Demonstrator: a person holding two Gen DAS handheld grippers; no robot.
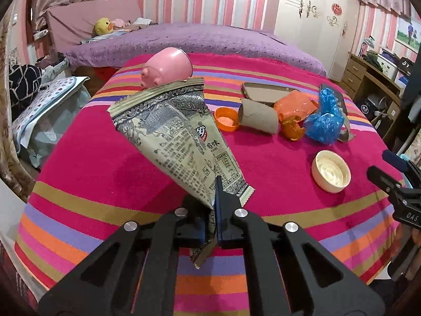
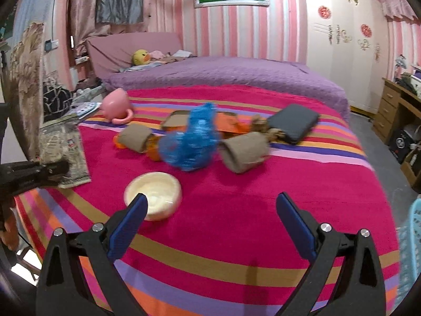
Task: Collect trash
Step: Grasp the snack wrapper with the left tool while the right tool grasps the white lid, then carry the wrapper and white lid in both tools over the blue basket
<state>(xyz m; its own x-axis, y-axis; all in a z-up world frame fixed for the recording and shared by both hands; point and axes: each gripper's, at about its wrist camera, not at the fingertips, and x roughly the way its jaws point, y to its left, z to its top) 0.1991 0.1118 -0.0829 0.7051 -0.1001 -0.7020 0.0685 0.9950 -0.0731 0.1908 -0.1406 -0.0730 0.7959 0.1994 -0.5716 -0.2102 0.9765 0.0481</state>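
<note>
My left gripper (image 1: 212, 210) is shut on the lower corner of a grey printed snack wrapper (image 1: 179, 131), which stands up off the striped red blanket (image 1: 105, 173). The right wrist view shows that wrapper (image 2: 65, 152) at the far left with the left gripper (image 2: 52, 169) on it. My right gripper (image 2: 212, 197) is open above the blanket, with its left finger over a white round lid (image 2: 154, 194). Beyond lie a crumpled blue plastic bag (image 2: 192, 139), two cardboard tubes (image 2: 244, 152) (image 2: 135, 137), an orange wrapper (image 1: 294, 108) and an orange cap (image 1: 226, 118).
A pink cup (image 1: 168, 65) lies tipped at the blanket's far left. A dark flat case (image 2: 294, 123) and a shallow tray (image 1: 265, 92) sit behind the trash. A light blue basket (image 2: 413, 250) shows at the right edge. A wooden desk (image 2: 394, 110) stands far right.
</note>
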